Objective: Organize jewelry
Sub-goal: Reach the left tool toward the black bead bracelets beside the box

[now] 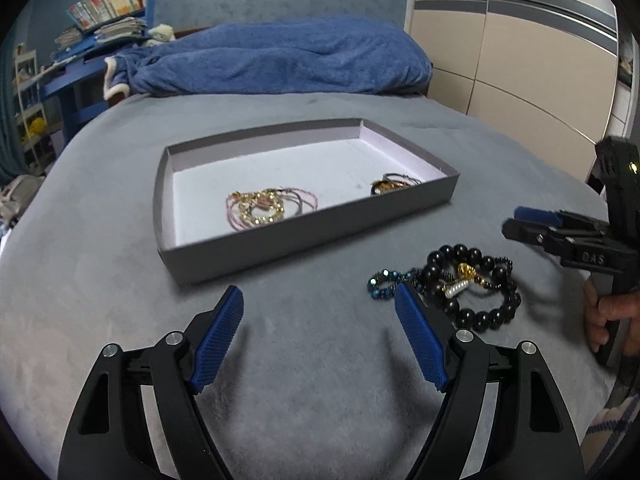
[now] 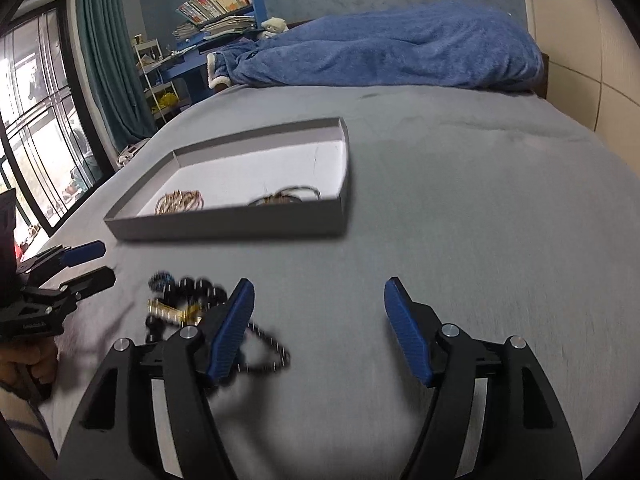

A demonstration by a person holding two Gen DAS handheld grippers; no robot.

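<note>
A shallow grey tray (image 1: pixel 312 236) lies on the grey bed cover. It holds a tangle of pink and gold bracelets (image 1: pixel 268 206) and a darker bracelet (image 1: pixel 394 184) at its right end. In front of it a pile of black beaded bracelets (image 1: pixel 472 284) with a blue beaded one (image 1: pixel 384 284) rests on the cover. My left gripper (image 1: pixel 319 288) is open and empty just left of that pile. My right gripper (image 2: pixel 320 284) is open and empty too, with the pile (image 2: pixel 188 300) beside and partly behind its left finger. Each gripper shows in the other's view: right (image 1: pixel 516 222), left (image 2: pixel 102 262).
A rumpled blue blanket (image 1: pixel 280 56) lies across the far end of the bed. A beige wardrobe (image 1: pixel 520 60) stands on the right. A blue desk with stacked books (image 2: pixel 220 12), a curtain and a window (image 2: pixel 36 120) are on the left. A hand (image 1: pixel 600 312) grips the right handle.
</note>
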